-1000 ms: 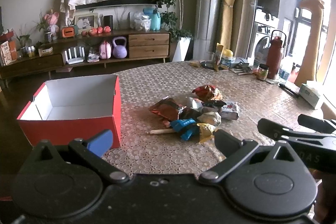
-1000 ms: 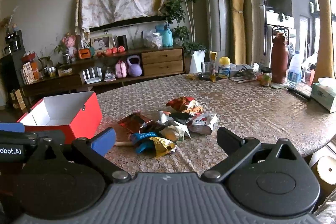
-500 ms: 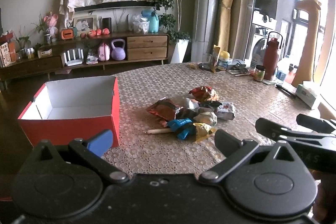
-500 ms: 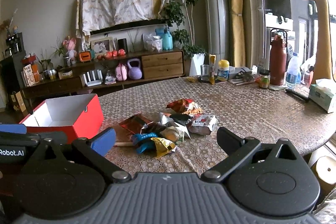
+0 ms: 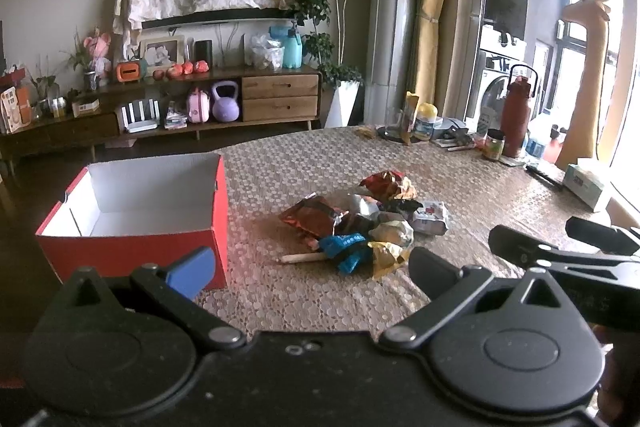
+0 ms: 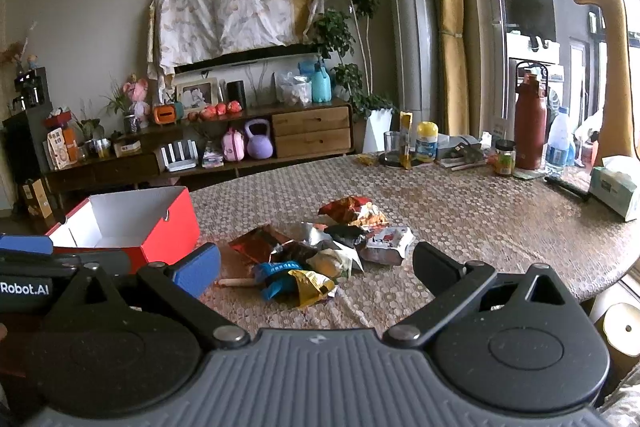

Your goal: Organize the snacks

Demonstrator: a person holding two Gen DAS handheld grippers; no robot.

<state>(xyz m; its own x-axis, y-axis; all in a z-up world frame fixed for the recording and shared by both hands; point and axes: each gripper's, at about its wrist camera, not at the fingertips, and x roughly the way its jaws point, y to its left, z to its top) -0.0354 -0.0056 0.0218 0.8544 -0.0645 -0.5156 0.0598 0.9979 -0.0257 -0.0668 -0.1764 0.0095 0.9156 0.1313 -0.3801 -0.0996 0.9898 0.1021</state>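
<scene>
A loose heap of snack packets (image 5: 360,223) lies in the middle of the round worktop (image 5: 460,183), which is covered in a brown cloth with a pale pebble pattern. The wrappers are crumpled and shiny. At the far end sits a red and gold packet (image 5: 388,183); on the left a flat copper-red foil bag (image 5: 312,217); on the right a small white packet with red print (image 5: 431,218). Nearer lie a pale yellow-silver packet (image 5: 394,231), a bright blue wrapper with white lettering (image 5: 344,247) and a gold wrapper (image 5: 386,255), the last two touching. A thin pale stick (image 5: 302,258) pokes out of the heap towards the left.

To the left of the heap, apart from it, stands an open red box (image 5: 136,251) with a white inside; nothing can be seen lying in it.

The left claw (image 5: 308,267) hangs above the near edge of the worktop with its fingers spread wide, blue pad on the left one, holding nothing. The right claw (image 6: 316,263) is likewise spread and holds nothing, with the heap showing between its fingers (image 6: 436,265).

Along the far right rim of the worktop stand a dark red flask (image 6: 530,127), a yellow-capped jar (image 6: 426,141) and a tissue box (image 6: 614,185).
</scene>
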